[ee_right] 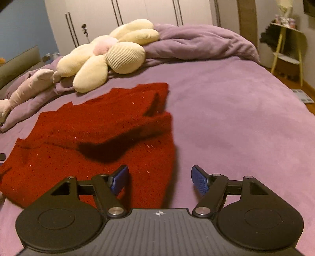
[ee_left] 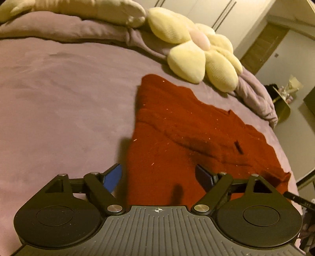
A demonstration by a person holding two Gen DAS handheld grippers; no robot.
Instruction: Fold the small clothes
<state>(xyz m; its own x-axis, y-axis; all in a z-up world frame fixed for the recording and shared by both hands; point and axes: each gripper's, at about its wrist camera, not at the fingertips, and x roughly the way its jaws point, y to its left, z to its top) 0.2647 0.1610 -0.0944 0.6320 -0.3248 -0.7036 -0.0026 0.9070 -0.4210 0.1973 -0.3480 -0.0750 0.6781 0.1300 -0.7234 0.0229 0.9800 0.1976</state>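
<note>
A dark red knit garment (ee_left: pixel 187 134) lies partly folded on the purple bedspread (ee_left: pixel 59 98). My left gripper (ee_left: pixel 158 177) is open, its blue pads (ee_left: pixel 113 177) straddling the garment's near left edge just above the cloth. In the right wrist view the same garment (ee_right: pixel 98 137) lies at centre left, with a sleeve folded across it. My right gripper (ee_right: pixel 160 180) is open and empty over the garment's near right corner, its right pad (ee_right: pixel 199 180) above the bare bedspread (ee_right: pixel 236 118).
A cream flower-shaped cushion (ee_left: pixel 202 53) (ee_right: pixel 104 53) lies past the garment beside a bunched purple duvet (ee_right: pixel 196 41). A pale stuffed toy (ee_right: pixel 29 86) lies at far left. A yellow side table (ee_right: pixel 287 45) and wardrobe doors (ee_right: pixel 137 11) stand beyond the bed.
</note>
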